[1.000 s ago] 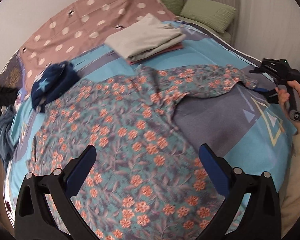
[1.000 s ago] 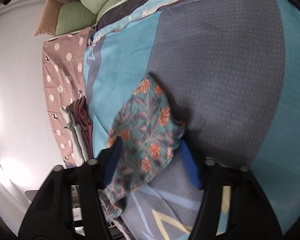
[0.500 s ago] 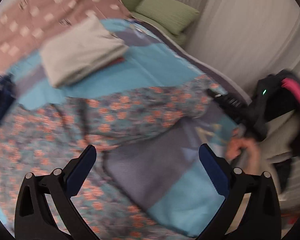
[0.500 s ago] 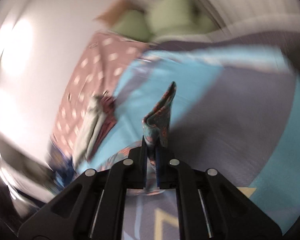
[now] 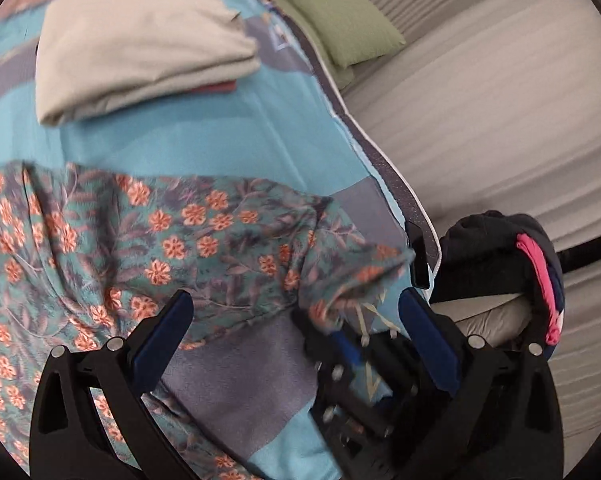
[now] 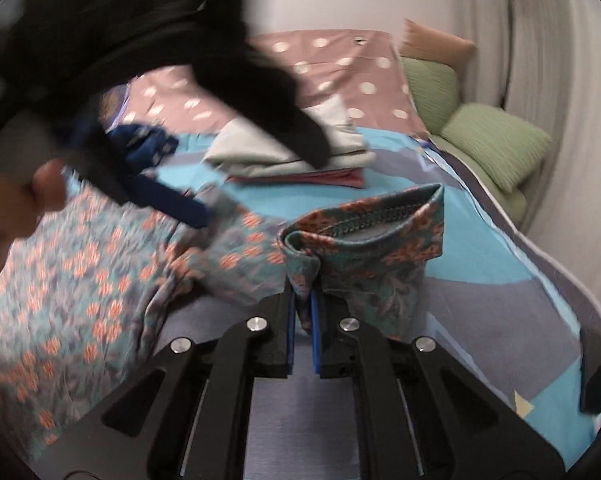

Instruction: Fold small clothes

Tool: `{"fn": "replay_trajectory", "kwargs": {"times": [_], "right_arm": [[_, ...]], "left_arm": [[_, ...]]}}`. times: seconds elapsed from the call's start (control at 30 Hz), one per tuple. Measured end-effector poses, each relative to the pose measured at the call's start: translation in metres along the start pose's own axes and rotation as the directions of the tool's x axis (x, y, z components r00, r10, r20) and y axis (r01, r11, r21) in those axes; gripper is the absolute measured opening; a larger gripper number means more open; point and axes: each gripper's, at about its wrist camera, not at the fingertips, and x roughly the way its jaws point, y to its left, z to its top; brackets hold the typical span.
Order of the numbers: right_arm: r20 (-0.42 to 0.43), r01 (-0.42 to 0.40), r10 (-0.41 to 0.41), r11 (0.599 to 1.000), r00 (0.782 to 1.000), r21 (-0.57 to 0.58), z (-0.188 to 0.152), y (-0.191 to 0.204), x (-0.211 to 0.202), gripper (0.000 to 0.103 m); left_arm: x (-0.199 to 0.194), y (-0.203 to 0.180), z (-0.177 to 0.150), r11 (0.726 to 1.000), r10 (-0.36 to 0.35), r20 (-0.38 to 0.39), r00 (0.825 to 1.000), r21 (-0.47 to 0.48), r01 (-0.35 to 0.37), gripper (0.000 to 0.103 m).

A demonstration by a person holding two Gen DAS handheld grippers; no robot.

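Right wrist view first: I see the bed [image 6: 480,240] in its blue and grey cover filling the frame, with the floral garment [image 6: 80,280] spread across the lower left and its sleeve reaching up toward centre. My right gripper [image 6: 302,316] has just been closing and its fingers are now clenched on the sleeve cuff [image 6: 364,248], which stands bunched above them at centre. A stack of folded clothes [image 6: 300,156] lies above centre, and green pillows [image 6: 496,144] sit at upper right.

Left wrist view shows my left gripper [image 5: 296,340] with fingers released, nothing between them, hovering above the sleeve's underside near the bottom of the frame, the right gripper's black body showing between them.

I judge the step to be folding the sleeve in over the body. To do it well I would carry the cuff low and flat across the garment, keep the cloth taut without dragging the body, and use the free left fingers to pin the fold line.
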Motion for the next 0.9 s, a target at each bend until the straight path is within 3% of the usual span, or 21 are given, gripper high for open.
{"fn": "replay_trajectory", "kwargs": {"times": [0.17,0.37,0.47,0.6,0.77,0.83,0.9], "right_arm": [[0.002,-0.033,0.033,0.998,0.999,-0.055,0.001,0.007,-0.002,0.006],[-0.008,-0.064,0.064,0.987,0.998,-0.148,0.002,0.020,0.000,0.006],[0.014,-0.045,0.051,0.964,0.999,-0.262,0.004,0.039,-0.005,0.006],[0.029,-0.013,0.026,0.920,0.999,-0.392,0.005,0.066,-0.008,0.006],[0.032,-0.007,0.024,0.898,0.999,-0.441,0.003,0.082,-0.003,0.006],[0.030,-0.015,0.032,0.894,0.999,-0.448,0.002,0.086,-0.003,0.006],[0.029,-0.010,0.027,0.888,0.999,-0.460,-0.001,0.091,-0.003,0.007]], "left_arm": [[-0.005,0.015,-0.008,0.997,-0.076,-0.005,0.997,-0.033,0.076,0.102],[-0.026,-0.004,-0.017,0.994,-0.094,0.049,0.994,0.059,0.091,0.102],[-0.034,-0.012,-0.020,0.992,-0.076,0.081,0.994,0.102,0.068,0.102],[-0.033,-0.003,-0.020,0.996,-0.066,0.079,0.995,0.073,0.060,0.102],[-0.029,0.017,-0.023,1.000,-0.013,0.098,0.995,0.011,0.012,0.102],[-0.026,0.026,-0.022,1.000,-0.020,0.087,0.996,-0.018,0.022,0.096],[-0.022,0.034,-0.020,0.999,-0.008,0.088,0.996,-0.052,0.013,0.084]]}}
